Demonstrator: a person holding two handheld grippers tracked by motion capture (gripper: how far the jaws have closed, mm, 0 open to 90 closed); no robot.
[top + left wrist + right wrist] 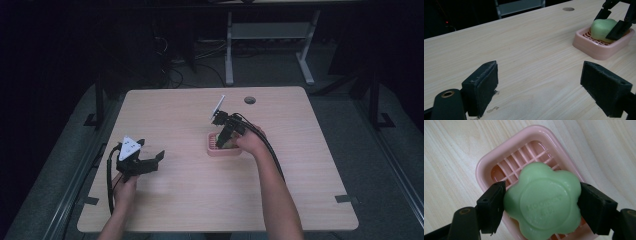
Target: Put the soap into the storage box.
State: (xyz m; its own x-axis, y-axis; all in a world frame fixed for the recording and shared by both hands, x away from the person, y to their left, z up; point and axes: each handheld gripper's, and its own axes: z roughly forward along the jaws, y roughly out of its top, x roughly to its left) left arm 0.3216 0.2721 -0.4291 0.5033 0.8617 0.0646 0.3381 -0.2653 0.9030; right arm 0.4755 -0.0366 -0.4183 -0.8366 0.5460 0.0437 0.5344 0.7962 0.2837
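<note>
The right gripper (pixel 541 202) clamped the green soap (pixel 542 201) over the pink dish (pixel 486 167), its embossed lettering illegible; the left gripper (pixel 539 85) gaped wide.

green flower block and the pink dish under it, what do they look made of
Green block: likely bar soap, matte and waxy, with a pressed round stamp and faint lettering. Pink dish: looks like moulded plastic, glossy, with highlights on its rounded rim and slatted grid.

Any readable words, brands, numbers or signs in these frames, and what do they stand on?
Embossed lettering, two short lines inside a raised ring, on the green flower-shaped soap bar: too shallow and blurred to read.
Pink slatted plastic soap dish: no text visible.
Light wooden table: no text visible.
</note>
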